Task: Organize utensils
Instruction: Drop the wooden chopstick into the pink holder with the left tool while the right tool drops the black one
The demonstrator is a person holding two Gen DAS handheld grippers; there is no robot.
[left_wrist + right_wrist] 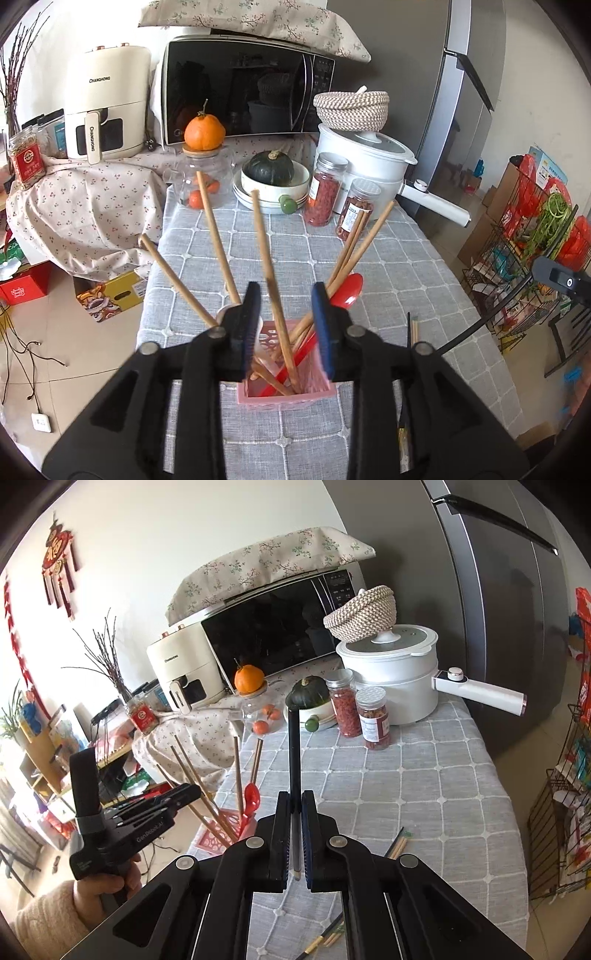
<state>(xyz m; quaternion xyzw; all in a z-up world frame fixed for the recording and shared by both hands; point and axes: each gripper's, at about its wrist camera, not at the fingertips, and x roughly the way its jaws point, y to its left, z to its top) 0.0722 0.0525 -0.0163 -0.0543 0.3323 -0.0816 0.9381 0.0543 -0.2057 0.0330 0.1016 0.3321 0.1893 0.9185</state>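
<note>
A pink slotted holder [288, 397] stands on the grey checked tablecloth [388, 280], holding several wooden chopsticks [212, 236] and a red spoon [345, 291]. My left gripper [286, 299] hangs open just above the holder. One wooden chopstick [264, 251] rises between its fingers with a gap on both sides. In the right wrist view the holder [218, 834] and the left gripper [184, 794] sit at the left, held by a hand. My right gripper [295, 805] is shut on a black chopstick [294, 746] that stands nearly upright.
Loose chopsticks [397, 843] lie on the cloth to the right of the holder, more near the front edge [328, 938]. Two jars [373, 720], a white pot [391, 679], a bowl with a squash [271, 173] and a microwave [243, 88] crowd the far end. A wire rack [535, 229] stands right.
</note>
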